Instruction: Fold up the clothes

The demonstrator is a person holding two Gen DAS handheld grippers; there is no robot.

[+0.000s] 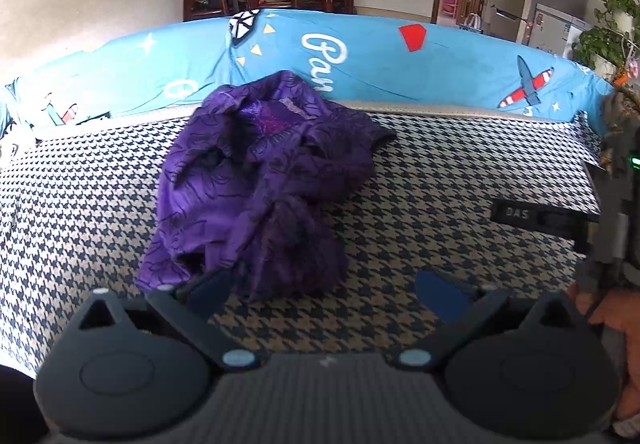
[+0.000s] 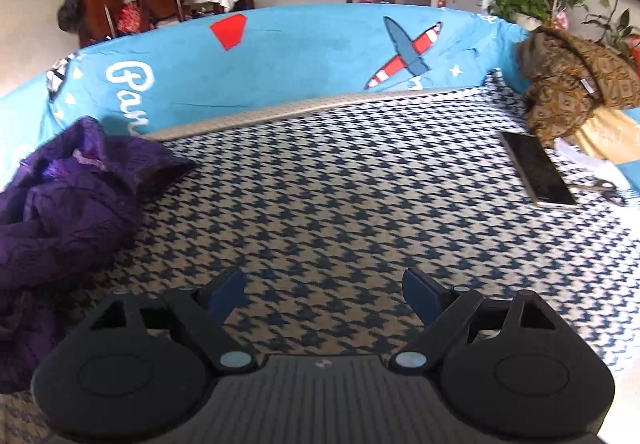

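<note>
The purple garment (image 1: 256, 180) lies crumpled on the houndstooth cover (image 1: 440, 172), just ahead of my left gripper (image 1: 324, 290). Both it and my right gripper (image 2: 324, 294) stand wide and empty. I judge the fabric light, limp and slippery; I would pinch a hem edge, not the bunched middle.

Crumpled purple garment (image 1: 260, 180) on houndstooth cover (image 1: 440, 180), just beyond left gripper (image 1: 324, 290), jaws wide.

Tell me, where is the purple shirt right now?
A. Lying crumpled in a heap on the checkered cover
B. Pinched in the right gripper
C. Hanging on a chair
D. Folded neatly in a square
A: the purple shirt lies bunched up on the checkered cover, and both the left gripper and the right gripper are open with nothing in them.
</note>
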